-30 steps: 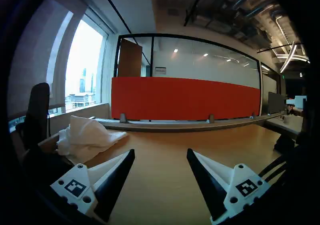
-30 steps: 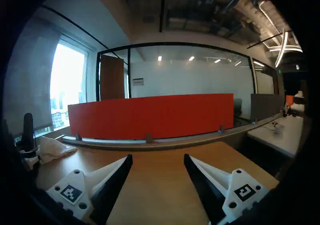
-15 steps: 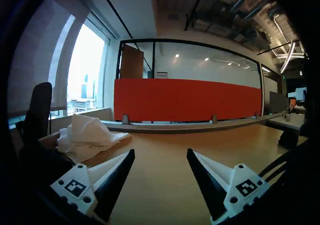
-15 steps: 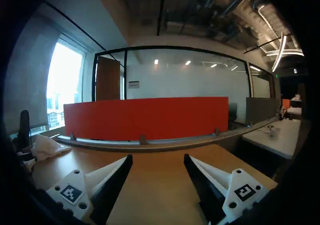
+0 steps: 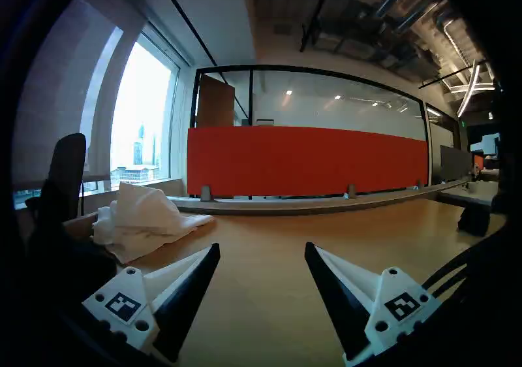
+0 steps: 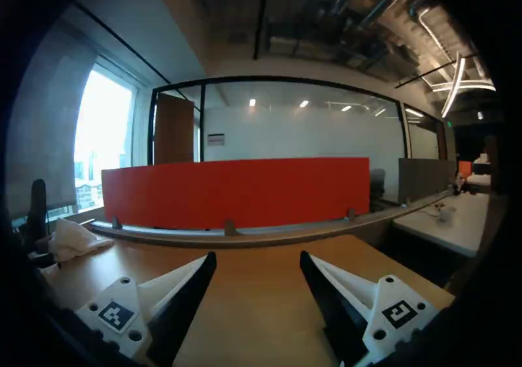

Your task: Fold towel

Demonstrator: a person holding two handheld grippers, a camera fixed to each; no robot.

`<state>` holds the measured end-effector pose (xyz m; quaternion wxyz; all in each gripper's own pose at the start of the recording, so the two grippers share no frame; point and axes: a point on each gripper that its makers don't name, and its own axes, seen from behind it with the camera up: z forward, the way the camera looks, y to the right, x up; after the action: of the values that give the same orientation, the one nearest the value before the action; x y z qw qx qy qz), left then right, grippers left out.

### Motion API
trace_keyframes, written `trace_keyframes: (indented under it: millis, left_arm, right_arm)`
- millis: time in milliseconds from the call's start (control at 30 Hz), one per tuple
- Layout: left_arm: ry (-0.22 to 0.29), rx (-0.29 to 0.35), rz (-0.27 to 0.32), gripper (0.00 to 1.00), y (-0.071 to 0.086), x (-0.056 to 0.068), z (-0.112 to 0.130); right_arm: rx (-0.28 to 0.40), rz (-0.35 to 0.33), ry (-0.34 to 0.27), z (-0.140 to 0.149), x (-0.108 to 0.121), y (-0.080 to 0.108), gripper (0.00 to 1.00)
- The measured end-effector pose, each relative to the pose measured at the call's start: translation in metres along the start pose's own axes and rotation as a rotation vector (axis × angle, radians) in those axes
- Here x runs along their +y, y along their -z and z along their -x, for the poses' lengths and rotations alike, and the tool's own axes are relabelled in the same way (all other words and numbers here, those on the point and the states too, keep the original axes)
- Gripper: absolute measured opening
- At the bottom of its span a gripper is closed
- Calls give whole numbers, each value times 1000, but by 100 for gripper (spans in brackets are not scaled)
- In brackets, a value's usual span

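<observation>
A crumpled towel lies on the desk ahead-left of both gaping, empty grippers, nearer the left gripper than the right gripper.

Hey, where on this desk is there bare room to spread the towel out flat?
The desk is bare from in front of the left tool up to the red divider, and ahead of the right tool too. It is crowded at the left end, where the crumpled towel lies heaped near a dark chair back.
</observation>
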<state>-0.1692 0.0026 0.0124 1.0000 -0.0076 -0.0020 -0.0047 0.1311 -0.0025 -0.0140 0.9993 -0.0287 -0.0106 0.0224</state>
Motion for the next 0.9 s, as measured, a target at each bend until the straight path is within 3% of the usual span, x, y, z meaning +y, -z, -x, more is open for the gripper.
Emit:
trace_keyframes:
  millis: [900]
  left_arm:
    - [-11,6,-21,96,4,-1,1]
  right_arm:
    - [12,5,6,-3,6,-6,99]
